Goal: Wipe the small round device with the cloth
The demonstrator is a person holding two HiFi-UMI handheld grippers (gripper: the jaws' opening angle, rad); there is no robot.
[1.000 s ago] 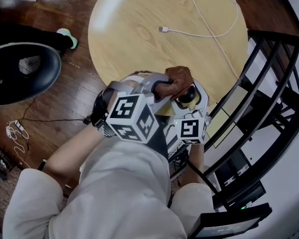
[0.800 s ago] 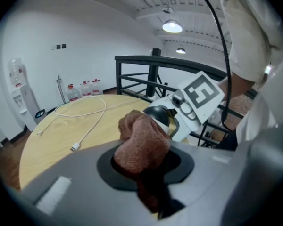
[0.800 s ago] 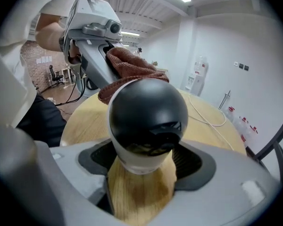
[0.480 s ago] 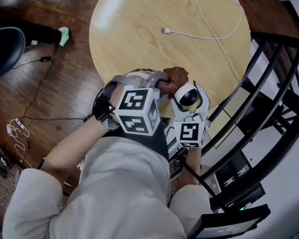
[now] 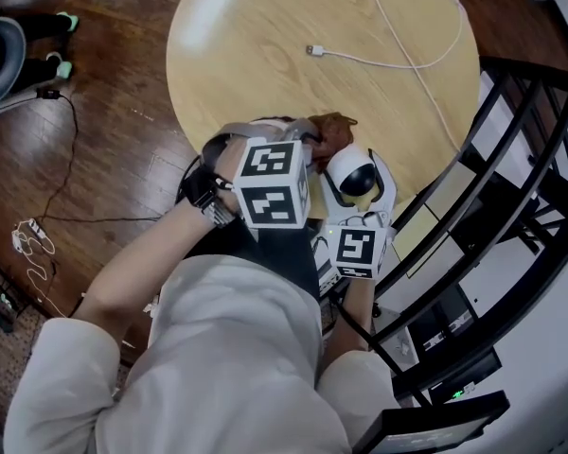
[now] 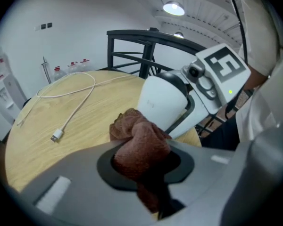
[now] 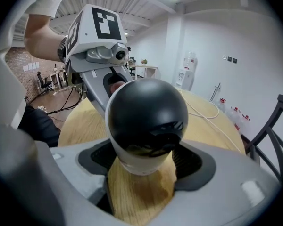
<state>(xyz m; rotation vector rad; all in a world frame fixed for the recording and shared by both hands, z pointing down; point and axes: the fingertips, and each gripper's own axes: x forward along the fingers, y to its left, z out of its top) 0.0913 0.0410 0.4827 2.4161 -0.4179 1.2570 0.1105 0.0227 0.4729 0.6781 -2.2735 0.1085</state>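
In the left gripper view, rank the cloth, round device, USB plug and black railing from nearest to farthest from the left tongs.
1. cloth: clamped in the left tongs.
2. round device: just behind the cloth, right of centre.
3. USB plug: left, lying on the table.
4. black railing: beyond the table's far edge.

table (image 5: 265, 45): round, light wood | white cord (image 5: 398, 50): lies looped on the table, plug end free | black rail (image 5: 511, 159): just beside the table | floor (image 5: 114, 130): dark wood | black wire (image 5: 71, 149): on the floor
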